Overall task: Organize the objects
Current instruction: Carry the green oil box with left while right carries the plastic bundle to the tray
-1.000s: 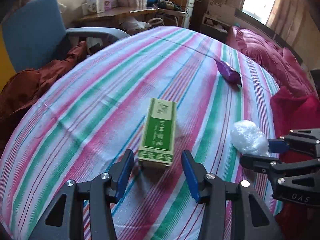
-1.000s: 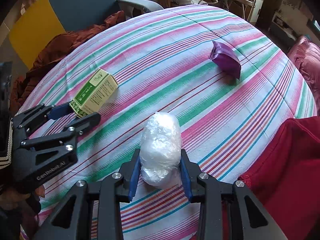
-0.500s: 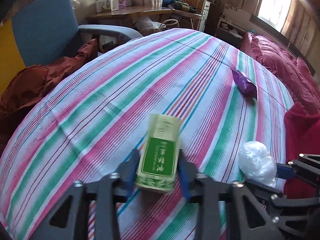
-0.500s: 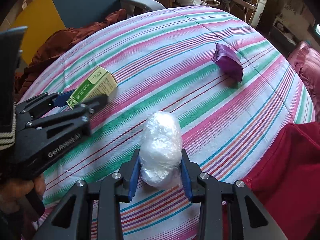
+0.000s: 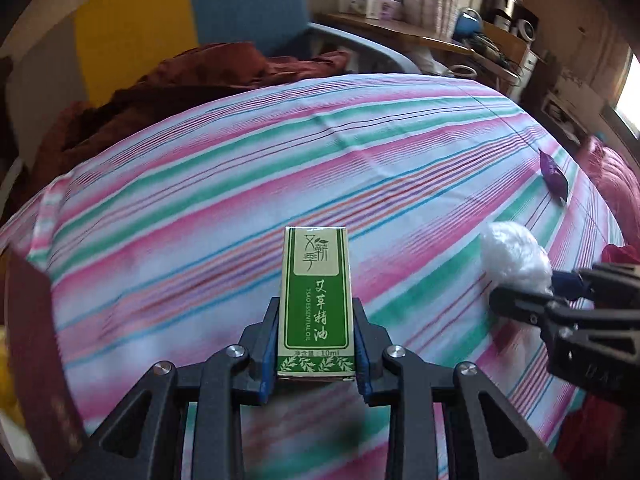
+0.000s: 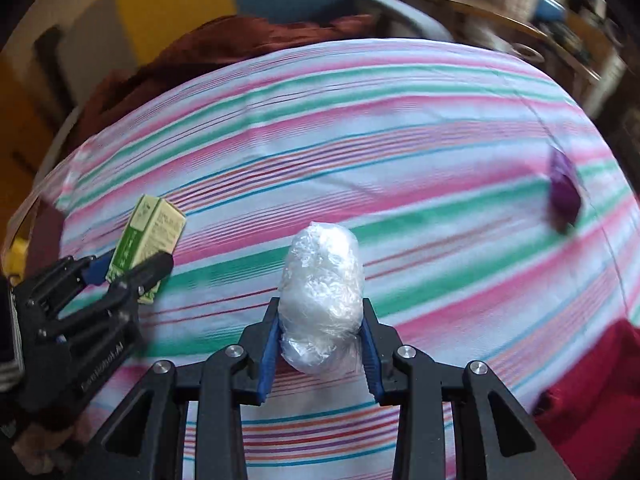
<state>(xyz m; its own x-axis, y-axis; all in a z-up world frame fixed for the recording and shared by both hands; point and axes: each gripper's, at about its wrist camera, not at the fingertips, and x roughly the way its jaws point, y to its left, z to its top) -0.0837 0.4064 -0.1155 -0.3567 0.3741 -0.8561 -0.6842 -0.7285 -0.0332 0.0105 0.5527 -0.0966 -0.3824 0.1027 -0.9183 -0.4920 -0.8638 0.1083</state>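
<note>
While left gripper is clamping the green box, right gripper is squeezing the plastic-wrapped bundle over the striped sheet

Blue chair, yellow wall, cluttered wooden desk, perhaps a window.

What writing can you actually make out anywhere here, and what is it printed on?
"TSAO ESSENTIAL OIL": green box held in the left claw.
"10ml": foot of the same box.
Chinese characters on the box: not read here.
Lettering on both claws' black bodies: too blurred.
</note>
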